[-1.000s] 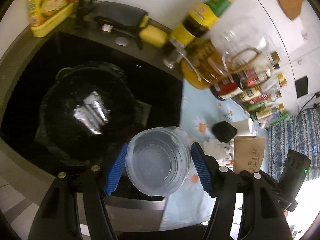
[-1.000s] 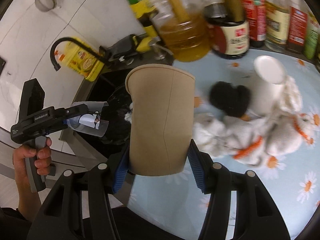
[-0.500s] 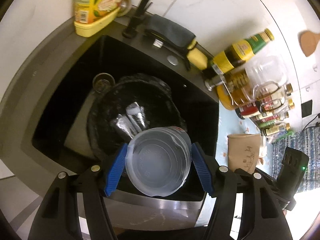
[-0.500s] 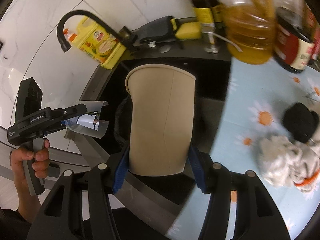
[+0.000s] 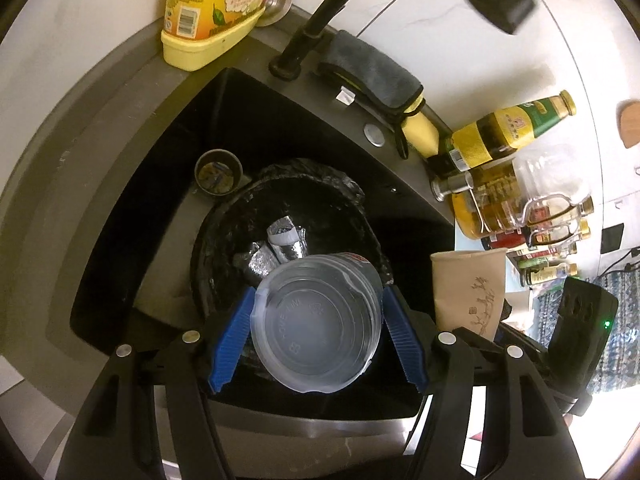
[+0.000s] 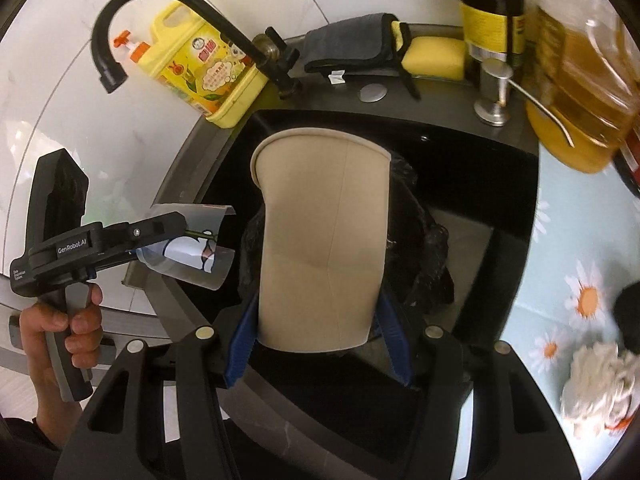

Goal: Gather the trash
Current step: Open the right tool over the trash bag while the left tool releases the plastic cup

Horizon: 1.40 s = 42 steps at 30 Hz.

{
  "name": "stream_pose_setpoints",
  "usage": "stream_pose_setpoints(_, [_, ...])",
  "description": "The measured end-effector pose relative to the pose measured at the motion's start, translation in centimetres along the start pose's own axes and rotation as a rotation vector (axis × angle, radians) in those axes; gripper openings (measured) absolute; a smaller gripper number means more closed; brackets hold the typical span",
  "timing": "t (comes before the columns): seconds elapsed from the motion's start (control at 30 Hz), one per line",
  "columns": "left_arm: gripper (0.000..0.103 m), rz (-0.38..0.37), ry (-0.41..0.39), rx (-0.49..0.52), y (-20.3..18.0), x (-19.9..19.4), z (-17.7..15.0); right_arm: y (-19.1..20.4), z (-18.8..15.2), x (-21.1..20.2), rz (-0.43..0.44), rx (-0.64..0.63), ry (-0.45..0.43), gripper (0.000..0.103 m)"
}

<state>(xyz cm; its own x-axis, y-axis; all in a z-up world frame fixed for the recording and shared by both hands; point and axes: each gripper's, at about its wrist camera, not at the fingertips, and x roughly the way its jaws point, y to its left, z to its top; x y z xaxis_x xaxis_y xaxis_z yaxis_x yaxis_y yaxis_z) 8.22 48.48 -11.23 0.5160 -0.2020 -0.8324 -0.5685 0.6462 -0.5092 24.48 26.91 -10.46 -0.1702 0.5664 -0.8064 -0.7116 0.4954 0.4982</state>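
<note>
The clear cup (image 5: 316, 320) is thin, glossy see-through plastic with moulded rings on its base. The paper cup (image 6: 324, 240) is matt tan paper with a rolled rim and a visible seam. The bin bag (image 5: 224, 240) is crinkled, shiny black plastic film; the wrappers (image 5: 276, 248) in it look like creased silver foil. The sink (image 5: 132, 264) has a dark, smooth basin and a brushed grey metal front edge. The tap (image 6: 168, 12) is matt black. The cloth (image 5: 372, 76) is soft grey fabric. The left tool's pads (image 5: 230, 344) are ribbed blue rubbery plastic on matt black plastic arms. The tabletop (image 6: 560, 280) has a smooth, flower-printed cover.
</note>
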Motion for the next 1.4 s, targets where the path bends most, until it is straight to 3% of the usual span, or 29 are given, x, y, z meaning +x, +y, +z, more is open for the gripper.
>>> stream_pose_setpoints(0.4, [0.066, 0.005, 0.079, -0.047, 1.3, 3.2, 1.9, -0.3, 3.4, 2.5, 0.0, -0.011, 0.04, 0.057])
stream_pose_setpoints(0.43, [0.072, 0.009, 0.091, -0.052, 1.4, 3.4, 2.0, -0.4, 3.6, 2.6, 0.001, -0.003, 0.04, 0.063])
stream_pose_setpoints(0.5, [0.073, 0.022, 0.116, -0.079, 1.8, 4.0, 2.0, -1.0, 4.0, 3.0, 0.004, 0.035, 0.05, 0.075])
stream_pose_setpoints(0.57, [0.073, 0.009, 0.131, -0.093, 2.0, 4.3, 2.0, -1.3, 4.1, 3.1, 0.009, 0.05, 0.052, 0.075])
stream_pose_setpoints(1.4, [0.073, 0.003, 0.09, -0.054, 1.5, 2.1, 0.6, -1.0, 0.5, -0.7, -0.016, 0.076, -0.019, 0.075])
